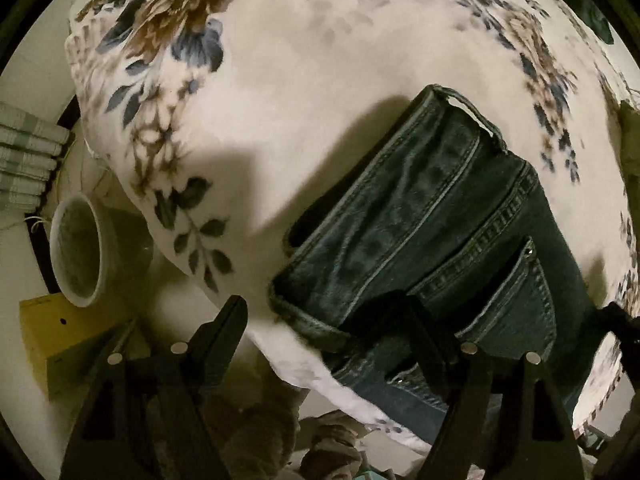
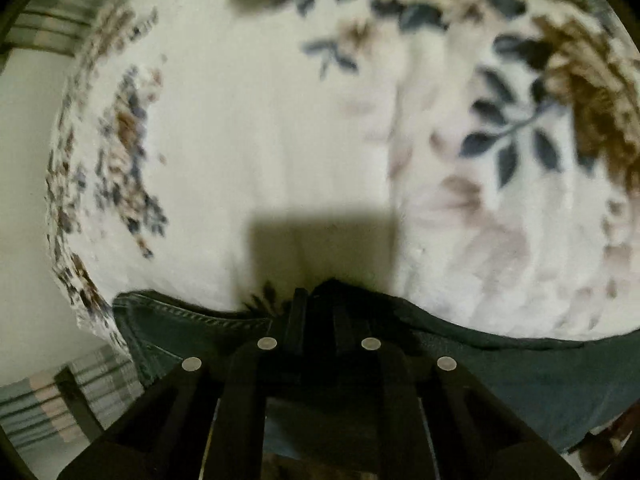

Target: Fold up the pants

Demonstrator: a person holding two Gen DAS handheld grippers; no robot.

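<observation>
Left wrist view: dark blue jeans (image 1: 432, 232) lie folded on a cream floral blanket (image 1: 304, 80), stretching from the middle of the frame down to the lower right.
Jeans detail: a stitched back pocket (image 1: 516, 304) faces up, a belt loop (image 1: 472, 110) stands off the far waistband edge, and a frayed hem (image 1: 304, 320) lies at the near left corner.
Left gripper (image 1: 320, 312): its 2 fingers stand wide apart; the left finger (image 1: 224, 328) hangs over bare blanket beside the hem, and the right finger (image 1: 416, 328) lies over the denim.
Left gripper contact: I cannot tell whether the right finger touches the cloth.
Right wrist view: the jeans (image 2: 520, 376) fill the lower band of the frame, with a stitched seam (image 2: 192, 316) running at lower left and the blanket (image 2: 280, 120) spreading beyond them.
Right gripper (image 2: 320, 304): the fingers are drawn together at the far edge of the denim, where a small dark bunch of cloth rises between the tips, so it looks pinched on the jeans.
Blur: the right wrist view is smeared, most of all along the blanket's flower print.
Shadow: a square dark shadow (image 2: 320, 240) falls on the blanket just beyond the right gripper's tips.
Beside the blanket: a pale round pot (image 1: 80, 248) and a yellow box (image 1: 56, 336) sit at the left edge of the left wrist view, with striped cloth (image 1: 28, 148) above them.
Lower left, right wrist view: plaid cloth (image 2: 60, 400) shows below the blanket's edge.
</observation>
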